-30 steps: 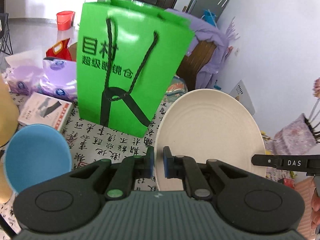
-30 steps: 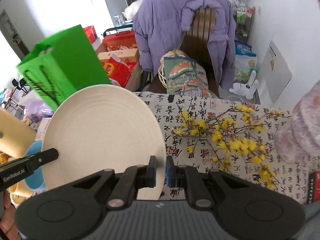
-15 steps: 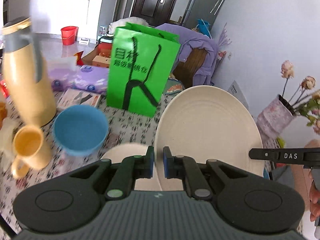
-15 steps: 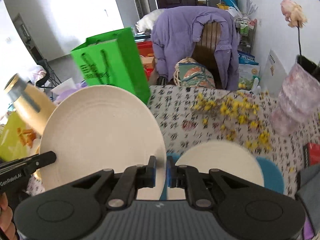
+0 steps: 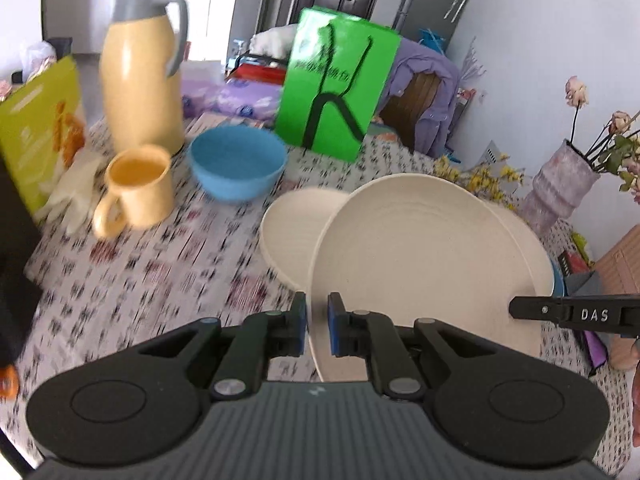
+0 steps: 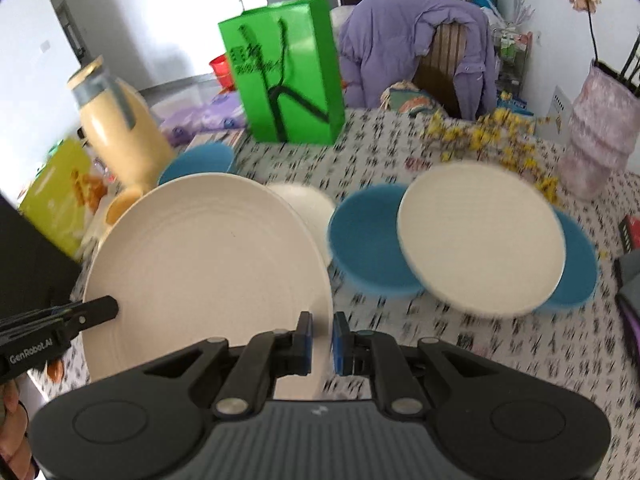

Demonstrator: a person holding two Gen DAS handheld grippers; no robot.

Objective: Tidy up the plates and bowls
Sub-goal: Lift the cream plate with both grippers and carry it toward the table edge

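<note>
Aloft, cream plate (image 5: 424, 256) pinched at opposite rims by left tool (image 5: 317, 330) and right tool (image 6: 321, 343), above patterned table (image 5: 160, 280).

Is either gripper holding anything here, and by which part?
Both grip one cream plate: left gripper on its left rim, right gripper on its right rim.

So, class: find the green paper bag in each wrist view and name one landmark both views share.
Left wrist view: green paper bag stands upper centre, behind the blue bowl.
Right wrist view: green paper bag stands upper centre-left, at the table's far edge.
Shared landmark: the yellow thermos jug, left of the bag.
</note>
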